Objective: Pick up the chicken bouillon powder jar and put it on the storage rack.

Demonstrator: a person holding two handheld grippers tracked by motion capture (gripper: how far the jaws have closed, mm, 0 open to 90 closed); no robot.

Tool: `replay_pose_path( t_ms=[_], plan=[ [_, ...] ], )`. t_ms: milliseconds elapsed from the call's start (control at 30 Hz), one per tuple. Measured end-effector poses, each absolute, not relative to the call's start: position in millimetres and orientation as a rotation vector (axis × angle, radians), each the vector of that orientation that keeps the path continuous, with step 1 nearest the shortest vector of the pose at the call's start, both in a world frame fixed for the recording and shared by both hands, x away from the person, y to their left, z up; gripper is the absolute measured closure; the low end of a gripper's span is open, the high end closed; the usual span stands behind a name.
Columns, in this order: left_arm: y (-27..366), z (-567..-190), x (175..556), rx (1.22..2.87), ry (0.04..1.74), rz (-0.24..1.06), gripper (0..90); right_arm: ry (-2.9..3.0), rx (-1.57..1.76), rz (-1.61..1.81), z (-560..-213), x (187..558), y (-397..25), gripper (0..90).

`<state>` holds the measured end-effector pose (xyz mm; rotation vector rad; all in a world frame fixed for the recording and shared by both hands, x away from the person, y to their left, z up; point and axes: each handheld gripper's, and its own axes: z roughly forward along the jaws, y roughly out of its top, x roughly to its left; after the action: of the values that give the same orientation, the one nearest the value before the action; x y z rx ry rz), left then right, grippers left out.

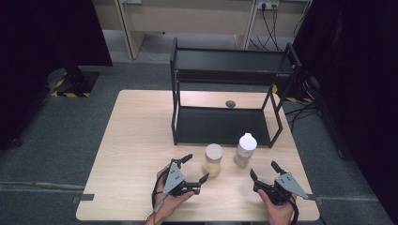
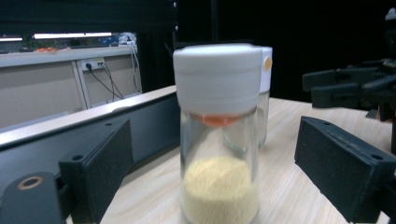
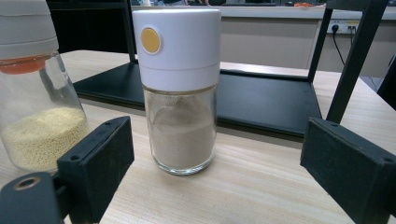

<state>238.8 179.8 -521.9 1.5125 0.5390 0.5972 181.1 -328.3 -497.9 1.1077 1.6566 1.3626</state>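
Two glass jars with white caps stand upright on the wooden table in front of a black two-tier rack (image 1: 225, 124). The left jar (image 1: 213, 160) (image 2: 218, 140) (image 3: 35, 93) holds yellow grains. The right jar (image 1: 245, 150) (image 3: 180, 88), with a round yellow dot on its cap, holds pale brown powder. My left gripper (image 1: 195, 168) (image 2: 210, 182) is open beside the grain jar, its jaws on either side of it without touching. My right gripper (image 1: 264, 169) (image 3: 210, 172) is open just short of the powder jar, which stands apart from the jaws.
The rack's lower shelf (image 3: 261, 100) lies flat on the table right behind the jars; its upper shelf (image 1: 232, 61) is bare. A small dark round thing (image 1: 230, 103) sits on the table behind the rack. Bare tabletop (image 1: 136, 140) spreads to the left.
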Motion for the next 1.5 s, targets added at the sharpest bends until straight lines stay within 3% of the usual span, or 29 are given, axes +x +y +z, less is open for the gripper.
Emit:
replay_pose_path(
  t_ms=[533,1500],
  plan=[
    [161.5,-497.7,258.2,1.512,0.488,0.594,13.0,1.658,1.108,1.363,-497.8,181.2,-328.5,9.8],
    [139.7,-494.4,280.4,1.558,0.498,0.591,27.9,1.65,1.116,1.372,-498.5,181.1,-329.4,10.3]
  ],
)
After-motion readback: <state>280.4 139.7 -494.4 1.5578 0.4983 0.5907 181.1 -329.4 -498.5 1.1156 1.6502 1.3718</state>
